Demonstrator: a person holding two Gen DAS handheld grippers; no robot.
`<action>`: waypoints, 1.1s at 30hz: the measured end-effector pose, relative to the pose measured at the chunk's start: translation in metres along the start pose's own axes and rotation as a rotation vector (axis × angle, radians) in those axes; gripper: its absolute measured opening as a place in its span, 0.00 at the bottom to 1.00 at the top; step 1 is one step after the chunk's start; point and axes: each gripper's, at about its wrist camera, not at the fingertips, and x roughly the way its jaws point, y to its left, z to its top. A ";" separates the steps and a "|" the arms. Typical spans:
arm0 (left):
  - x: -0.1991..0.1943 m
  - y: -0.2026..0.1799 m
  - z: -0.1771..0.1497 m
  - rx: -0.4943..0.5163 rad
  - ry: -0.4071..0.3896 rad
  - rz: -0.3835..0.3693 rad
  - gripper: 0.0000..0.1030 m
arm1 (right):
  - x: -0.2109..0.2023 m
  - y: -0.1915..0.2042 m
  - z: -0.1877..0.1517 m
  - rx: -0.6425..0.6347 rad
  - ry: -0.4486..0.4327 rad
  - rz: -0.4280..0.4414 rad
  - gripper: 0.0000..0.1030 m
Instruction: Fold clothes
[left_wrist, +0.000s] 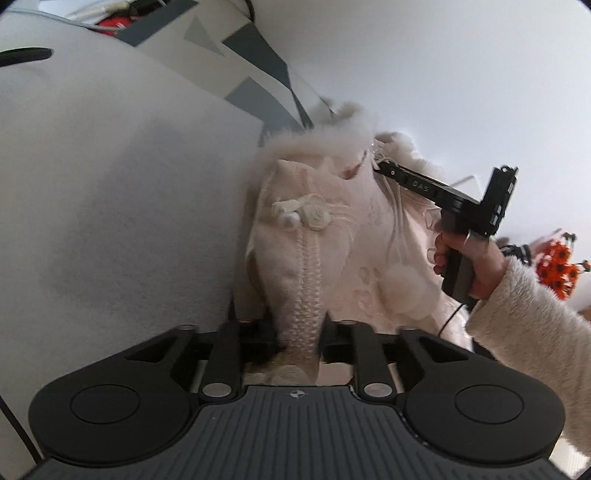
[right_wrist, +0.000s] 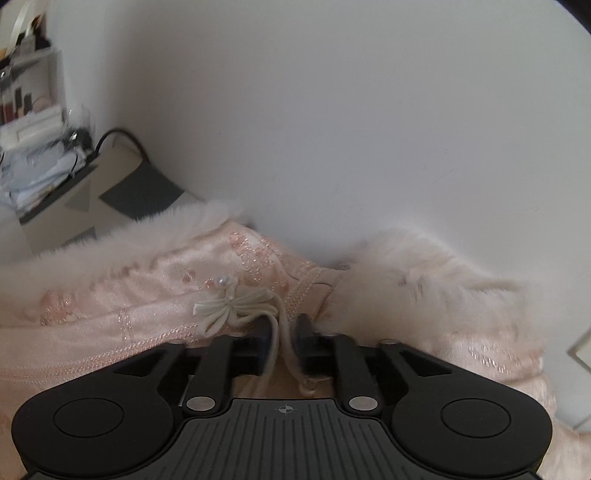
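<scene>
A pale pink garment (left_wrist: 325, 236) with fur trim (right_wrist: 424, 266) is held up in front of a white wall (left_wrist: 443, 74) — its braided edge is clamped in the left gripper (left_wrist: 300, 332). Beside a cream bow (right_wrist: 229, 306), garment cords are pinched by the right gripper (right_wrist: 282, 334).

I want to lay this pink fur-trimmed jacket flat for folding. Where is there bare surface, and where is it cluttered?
Bare room: the wide white surface left of the jacket, up to the grey-patterned sheet. Crowded: the far end beyond that sheet, with cables and red items, and the shelf corner. Both the left gripper and right gripper are clamped on the jacket.
</scene>
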 end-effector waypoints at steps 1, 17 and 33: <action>-0.002 -0.004 0.000 0.016 0.002 0.005 0.62 | -0.012 -0.004 -0.002 0.024 -0.022 0.016 0.39; -0.028 -0.071 -0.041 0.242 0.029 0.280 0.79 | -0.244 -0.115 -0.154 0.558 -0.185 0.031 0.54; -0.020 -0.094 -0.053 0.404 0.003 0.377 0.92 | -0.324 -0.111 -0.288 0.739 -0.035 -0.073 0.68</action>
